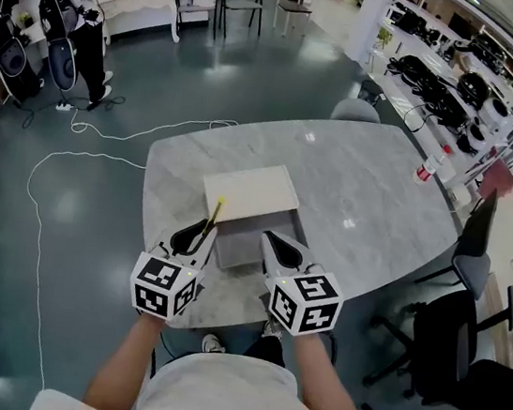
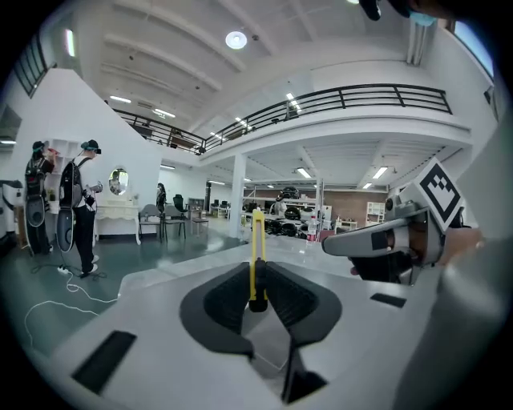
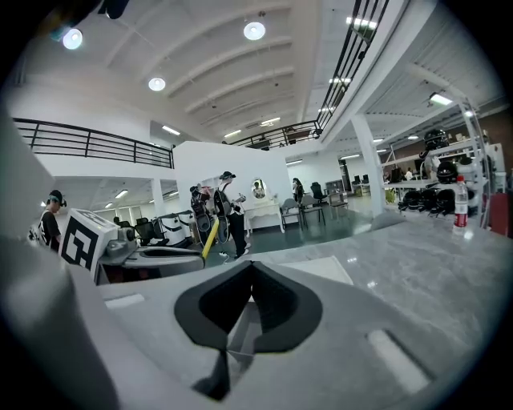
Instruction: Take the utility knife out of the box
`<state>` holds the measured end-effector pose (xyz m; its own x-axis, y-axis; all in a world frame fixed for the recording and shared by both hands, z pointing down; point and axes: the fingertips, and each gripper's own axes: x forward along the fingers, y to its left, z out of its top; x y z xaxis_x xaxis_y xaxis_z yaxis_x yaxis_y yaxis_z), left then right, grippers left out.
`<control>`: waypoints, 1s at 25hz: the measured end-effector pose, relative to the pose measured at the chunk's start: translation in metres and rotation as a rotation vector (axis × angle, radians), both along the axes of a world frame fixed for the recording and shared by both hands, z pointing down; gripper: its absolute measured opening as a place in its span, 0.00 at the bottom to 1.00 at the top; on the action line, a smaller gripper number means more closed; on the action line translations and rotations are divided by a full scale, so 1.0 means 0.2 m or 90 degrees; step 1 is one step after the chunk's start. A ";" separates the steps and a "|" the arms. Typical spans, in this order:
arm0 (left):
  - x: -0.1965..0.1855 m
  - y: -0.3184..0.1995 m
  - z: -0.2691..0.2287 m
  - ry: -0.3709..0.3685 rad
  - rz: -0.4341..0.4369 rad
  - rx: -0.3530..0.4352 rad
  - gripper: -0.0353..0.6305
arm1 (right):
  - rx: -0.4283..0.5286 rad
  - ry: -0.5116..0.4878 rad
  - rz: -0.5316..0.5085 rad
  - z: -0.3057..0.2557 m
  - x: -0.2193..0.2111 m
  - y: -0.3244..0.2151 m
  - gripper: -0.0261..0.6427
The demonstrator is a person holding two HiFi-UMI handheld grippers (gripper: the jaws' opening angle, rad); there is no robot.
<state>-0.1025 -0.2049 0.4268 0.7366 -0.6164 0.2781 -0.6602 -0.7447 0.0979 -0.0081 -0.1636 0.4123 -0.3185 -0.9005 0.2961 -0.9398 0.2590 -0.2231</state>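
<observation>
Both forearms reach forward over the near edge of the table [image 1: 373, 183], with the grippers side by side at the open box [image 1: 243, 245]. The left gripper [image 1: 204, 231] [image 2: 257, 298] is clamped on the utility knife [image 1: 215, 211] [image 2: 256, 252], a slim yellow strip rising from the jaws at the box's left edge. The right gripper [image 1: 276, 244] [image 3: 252, 276] has its jaws pressed together and holds nothing.

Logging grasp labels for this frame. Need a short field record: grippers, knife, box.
left gripper: shut on the yellow utility knife
right gripper: shut, nothing between the jaws
utility knife: sticks out forward past the jaws, at the box's left edge
box: open, on the grey table, a gripper at each side
</observation>
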 end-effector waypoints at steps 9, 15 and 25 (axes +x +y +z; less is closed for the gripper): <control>-0.11 -0.01 0.07 0.024 -0.020 -0.012 0.14 | 0.007 0.008 0.005 0.02 -0.05 -0.02 0.05; -0.10 -0.02 0.07 0.019 -0.012 -0.013 0.14 | 0.009 0.007 0.005 0.02 -0.06 -0.03 0.05; -0.09 -0.03 0.07 0.017 -0.005 -0.012 0.14 | 0.010 0.008 0.008 0.02 -0.05 -0.05 0.05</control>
<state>-0.1202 -0.2113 0.4402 0.7394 -0.6169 0.2696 -0.6627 -0.7376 0.1297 -0.0188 -0.1740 0.4163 -0.3038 -0.9088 0.2860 -0.9457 0.2511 -0.2066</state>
